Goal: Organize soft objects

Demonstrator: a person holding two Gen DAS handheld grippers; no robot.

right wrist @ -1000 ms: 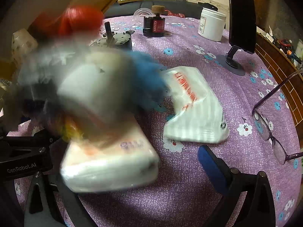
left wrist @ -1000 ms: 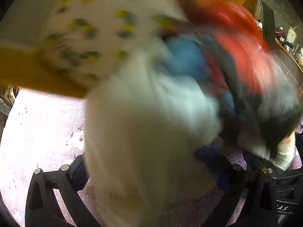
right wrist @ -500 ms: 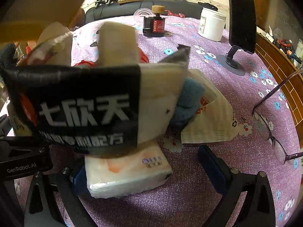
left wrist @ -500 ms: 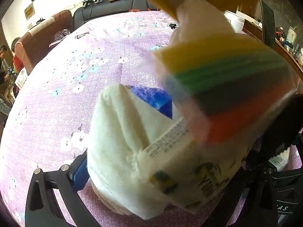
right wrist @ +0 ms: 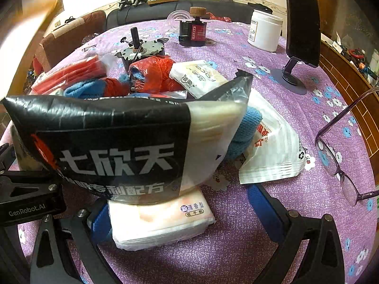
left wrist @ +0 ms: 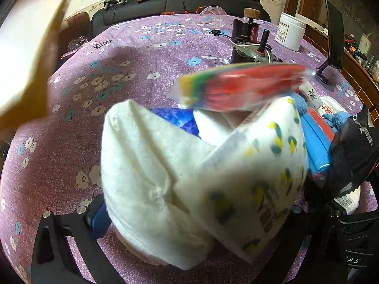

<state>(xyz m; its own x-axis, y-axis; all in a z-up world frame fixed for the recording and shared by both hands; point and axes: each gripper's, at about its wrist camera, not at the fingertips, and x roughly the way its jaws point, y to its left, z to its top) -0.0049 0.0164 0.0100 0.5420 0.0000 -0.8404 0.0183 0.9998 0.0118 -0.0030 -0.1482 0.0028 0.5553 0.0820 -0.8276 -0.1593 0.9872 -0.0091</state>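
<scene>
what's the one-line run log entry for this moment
left gripper: open, straddling white folded towel | right gripper: open, straddling white wrapped tissue pack | over it: black printed plastic pouch

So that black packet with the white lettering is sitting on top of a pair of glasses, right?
Not quite. The black packet sits on top of a white tissue pack, not on glasses. The glasses lie apart from it on the purple tablecloth, off to the right, as the right wrist view shows.
</scene>
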